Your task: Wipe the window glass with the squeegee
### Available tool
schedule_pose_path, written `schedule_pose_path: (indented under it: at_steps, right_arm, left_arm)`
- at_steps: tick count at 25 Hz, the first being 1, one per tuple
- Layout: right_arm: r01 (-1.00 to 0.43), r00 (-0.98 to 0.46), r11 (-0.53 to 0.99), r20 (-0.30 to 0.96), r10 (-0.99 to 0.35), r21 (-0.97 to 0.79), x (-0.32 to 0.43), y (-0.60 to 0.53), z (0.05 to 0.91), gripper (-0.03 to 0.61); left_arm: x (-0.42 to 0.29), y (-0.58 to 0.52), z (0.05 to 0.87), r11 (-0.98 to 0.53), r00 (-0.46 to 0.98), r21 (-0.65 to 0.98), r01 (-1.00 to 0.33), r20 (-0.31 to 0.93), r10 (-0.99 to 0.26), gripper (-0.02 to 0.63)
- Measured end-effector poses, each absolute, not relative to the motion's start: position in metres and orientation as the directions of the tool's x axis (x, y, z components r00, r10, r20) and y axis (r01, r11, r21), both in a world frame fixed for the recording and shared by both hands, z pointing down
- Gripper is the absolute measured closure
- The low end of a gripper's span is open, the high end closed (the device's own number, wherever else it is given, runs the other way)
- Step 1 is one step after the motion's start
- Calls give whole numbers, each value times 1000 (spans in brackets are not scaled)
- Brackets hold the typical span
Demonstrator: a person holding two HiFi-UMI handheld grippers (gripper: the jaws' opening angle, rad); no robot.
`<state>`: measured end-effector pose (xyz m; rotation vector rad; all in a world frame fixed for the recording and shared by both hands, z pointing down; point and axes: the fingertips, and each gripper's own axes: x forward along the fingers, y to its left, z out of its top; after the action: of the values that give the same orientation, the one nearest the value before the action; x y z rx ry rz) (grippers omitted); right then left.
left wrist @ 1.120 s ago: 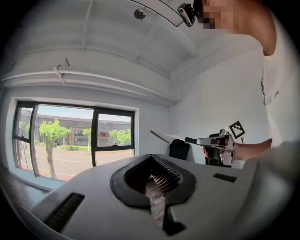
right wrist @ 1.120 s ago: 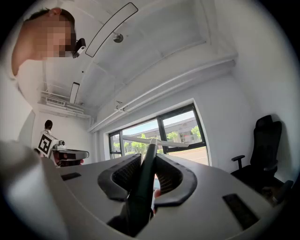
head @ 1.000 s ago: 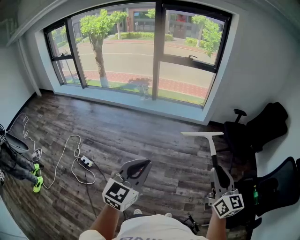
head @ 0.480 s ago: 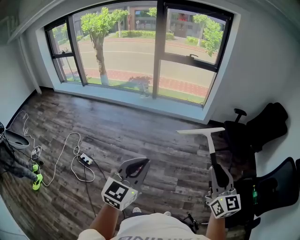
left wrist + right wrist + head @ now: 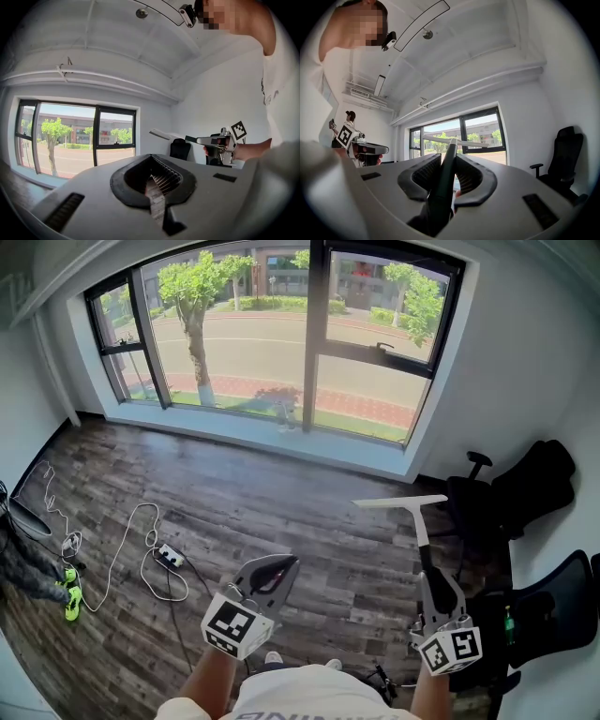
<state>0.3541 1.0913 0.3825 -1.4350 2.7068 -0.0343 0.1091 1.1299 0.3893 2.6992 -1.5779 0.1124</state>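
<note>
The squeegee (image 5: 417, 518) has a black handle and a white blade that points toward the window. My right gripper (image 5: 433, 585) is shut on its handle, at the lower right of the head view. In the right gripper view the handle (image 5: 446, 178) runs up between the jaws to the blade (image 5: 457, 142). My left gripper (image 5: 270, 574) is shut with nothing in it, held at the lower middle. The window glass (image 5: 253, 329) spans the far wall, well ahead of both grippers, in dark frames.
A power strip (image 5: 171, 556) and white cables (image 5: 127, 545) lie on the wooden floor at the left. Black office chairs (image 5: 511, 493) stand along the right wall. A pale sill (image 5: 272, 442) runs below the window.
The view has shifted slightly forward toward the window. The squeegee blade has risen a little and moved left in the head view. Both grippers keep their hold.
</note>
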Motion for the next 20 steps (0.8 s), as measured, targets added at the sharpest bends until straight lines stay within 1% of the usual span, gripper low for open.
schedule_pose_path:
  at_steps: [20]
  right_arm:
    - [-813,-572,573,-45,-819,-104,374,1076,394,479]
  left_arm:
    - [130,1114,395,-489,485,-28,-872,89,-870,597]
